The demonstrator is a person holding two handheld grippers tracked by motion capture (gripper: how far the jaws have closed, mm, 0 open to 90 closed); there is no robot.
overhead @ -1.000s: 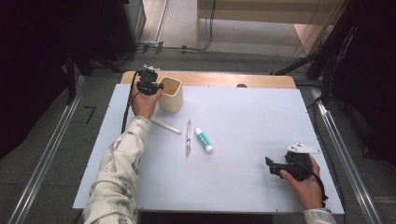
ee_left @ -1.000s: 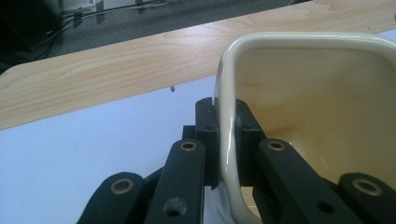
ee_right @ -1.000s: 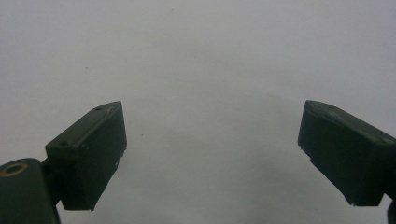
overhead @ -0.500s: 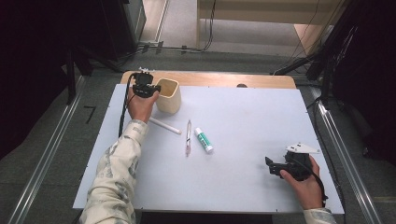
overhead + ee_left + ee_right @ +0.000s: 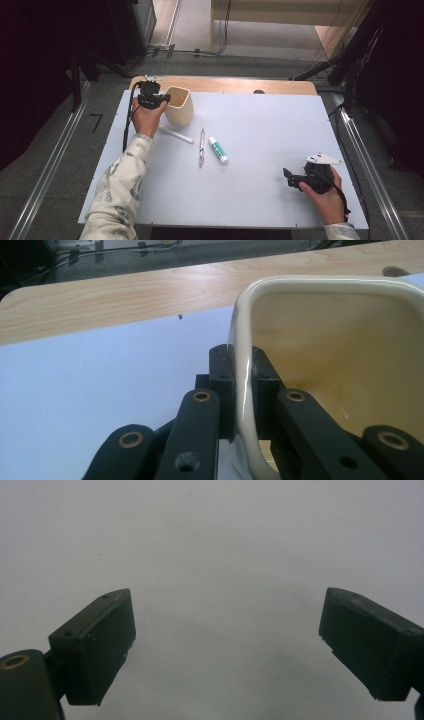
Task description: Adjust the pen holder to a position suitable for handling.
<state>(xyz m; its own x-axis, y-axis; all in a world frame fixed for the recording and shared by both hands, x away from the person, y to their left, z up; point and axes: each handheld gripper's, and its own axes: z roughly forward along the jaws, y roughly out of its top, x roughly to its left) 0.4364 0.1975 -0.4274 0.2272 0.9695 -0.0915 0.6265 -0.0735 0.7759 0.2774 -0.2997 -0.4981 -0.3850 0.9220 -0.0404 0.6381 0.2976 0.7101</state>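
Left gripper [image 5: 159, 99]: clamped on the near-left wall of the cream cup [image 5: 180, 105], one jaw outside, one inside the rim.
Cup: stood upright at the far left of the white tabletop [image 5: 260, 125], just short of the wooden edge [image 5: 225, 84].
Left hand [image 5: 146, 116]: reached forward from a patterned sleeve [image 5: 120, 185], forearm stretched up the table's left side.
Right gripper [image 5: 292, 177]: jaws spread wide, nothing between them, pointed left over bare white surface.
Right hand [image 5: 324, 192]: rested at the near right corner.
Tabletop: carried a white stick [image 5: 176, 135], a pen [image 5: 201, 146] and a small tube [image 5: 218, 150] near the middle.
Room: grey floor, cables, dark stands around.
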